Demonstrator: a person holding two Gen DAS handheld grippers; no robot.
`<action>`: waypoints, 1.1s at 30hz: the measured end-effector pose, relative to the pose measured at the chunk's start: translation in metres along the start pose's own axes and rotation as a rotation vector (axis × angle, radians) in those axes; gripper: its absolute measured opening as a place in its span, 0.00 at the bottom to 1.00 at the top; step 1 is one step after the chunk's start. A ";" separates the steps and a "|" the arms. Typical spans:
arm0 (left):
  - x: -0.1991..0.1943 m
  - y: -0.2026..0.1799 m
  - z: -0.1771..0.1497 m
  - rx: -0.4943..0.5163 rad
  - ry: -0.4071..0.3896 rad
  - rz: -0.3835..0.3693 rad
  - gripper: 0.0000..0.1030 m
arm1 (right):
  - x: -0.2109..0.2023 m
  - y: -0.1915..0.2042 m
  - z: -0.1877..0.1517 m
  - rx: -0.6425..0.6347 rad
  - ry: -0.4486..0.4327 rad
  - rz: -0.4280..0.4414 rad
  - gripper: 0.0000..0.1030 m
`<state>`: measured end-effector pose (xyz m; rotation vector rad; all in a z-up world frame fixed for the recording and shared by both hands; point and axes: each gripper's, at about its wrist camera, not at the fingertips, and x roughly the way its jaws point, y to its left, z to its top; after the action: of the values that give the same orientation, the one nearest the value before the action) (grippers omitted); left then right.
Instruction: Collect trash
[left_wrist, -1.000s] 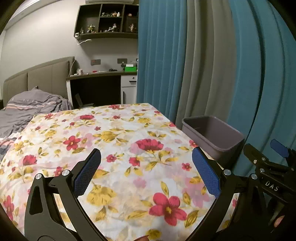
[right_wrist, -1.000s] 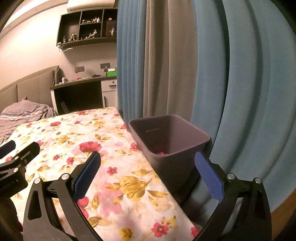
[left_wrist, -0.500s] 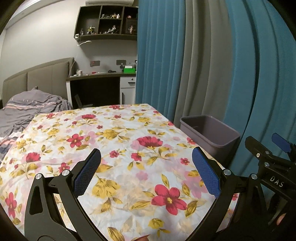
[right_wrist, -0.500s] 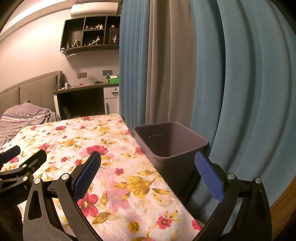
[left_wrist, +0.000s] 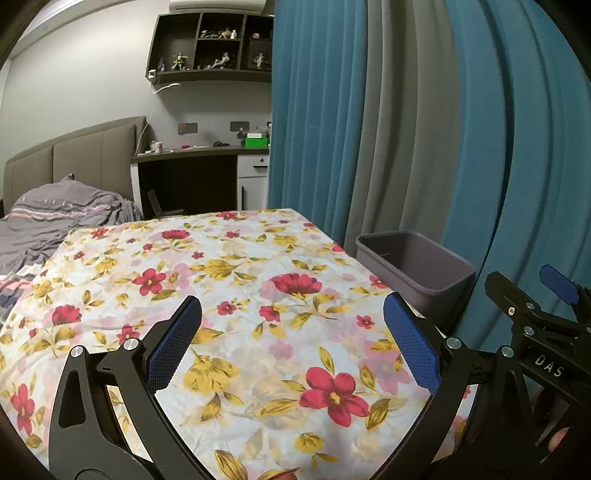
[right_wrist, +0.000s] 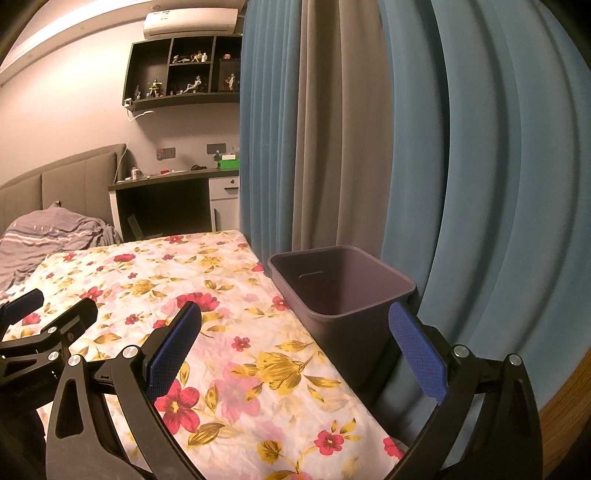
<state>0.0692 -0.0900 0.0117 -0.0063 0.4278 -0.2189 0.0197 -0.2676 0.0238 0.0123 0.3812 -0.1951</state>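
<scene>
A dark purple-grey plastic bin (left_wrist: 413, 269) (right_wrist: 343, 291) stands beside the right edge of the flowered cloth (left_wrist: 229, 295) (right_wrist: 177, 295), against the curtain. Its inside bottom is hidden from both views. My left gripper (left_wrist: 291, 347) hangs open over the near part of the cloth, nothing between its blue pads (left_wrist: 173, 347). My right gripper (right_wrist: 295, 354) is open too, spanning the cloth's right edge and the bin's near wall. In the left wrist view the right gripper (left_wrist: 535, 306) shows at the right edge. No loose trash shows on the cloth.
Blue and grey curtains (left_wrist: 406, 129) hang close behind the bin. A bed with a grey blanket (left_wrist: 51, 225) lies to the left. At the back stand a desk (left_wrist: 199, 158) and a wall shelf of figurines (left_wrist: 210, 48).
Both grippers have pulled back and risen: the cloth and bin look smaller and lower, and the pink scrap seen inside the bin one second ago is out of sight. Both stay open.
</scene>
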 end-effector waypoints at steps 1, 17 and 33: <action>0.000 0.001 0.001 0.000 0.000 0.000 0.94 | 0.000 0.000 0.000 0.000 0.000 0.001 0.95; -0.001 0.000 0.001 -0.004 0.000 0.001 0.94 | -0.001 0.001 0.000 0.001 0.000 0.002 0.95; -0.003 -0.007 0.001 0.004 -0.010 -0.006 0.94 | -0.001 0.001 -0.001 0.003 0.001 0.002 0.95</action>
<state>0.0654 -0.0962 0.0143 -0.0049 0.4177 -0.2255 0.0182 -0.2660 0.0232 0.0153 0.3817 -0.1940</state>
